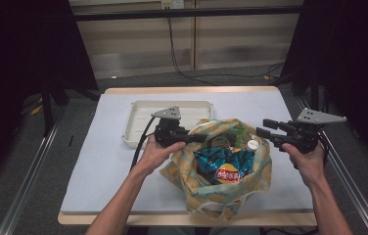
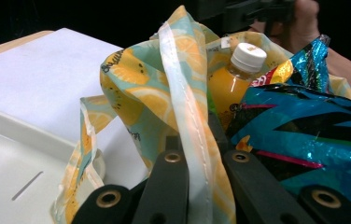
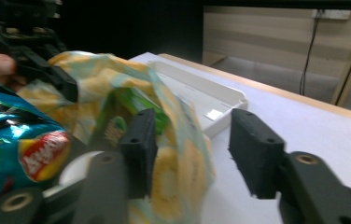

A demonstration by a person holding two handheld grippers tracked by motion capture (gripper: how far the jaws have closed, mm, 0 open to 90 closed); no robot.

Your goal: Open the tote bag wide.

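A lemon-print cloth bag (image 1: 211, 198) stands open near the table's front edge. Inside lie a blue chip bag (image 1: 223, 164) and an orange juice bottle with a white cap (image 1: 253, 144). My left gripper (image 1: 199, 138) is shut on the bag's left rim; in the left gripper view its jaws (image 2: 204, 149) pinch the pale strap (image 2: 183, 107), with the bottle (image 2: 232, 79) and chip bag (image 2: 313, 135) just behind. My right gripper (image 1: 264, 128) hovers at the bag's right rim, open. In the right gripper view its jaws (image 3: 190, 135) stand apart, with bag fabric (image 3: 183, 158) loose beside the left jaw.
A white plastic tray (image 1: 143, 122) lies behind the bag to the left, on the pale blue table cover (image 1: 103, 166). The same tray (image 3: 197, 93) appears beyond the bag in the right gripper view. Dark curtains and metal rails flank the table.
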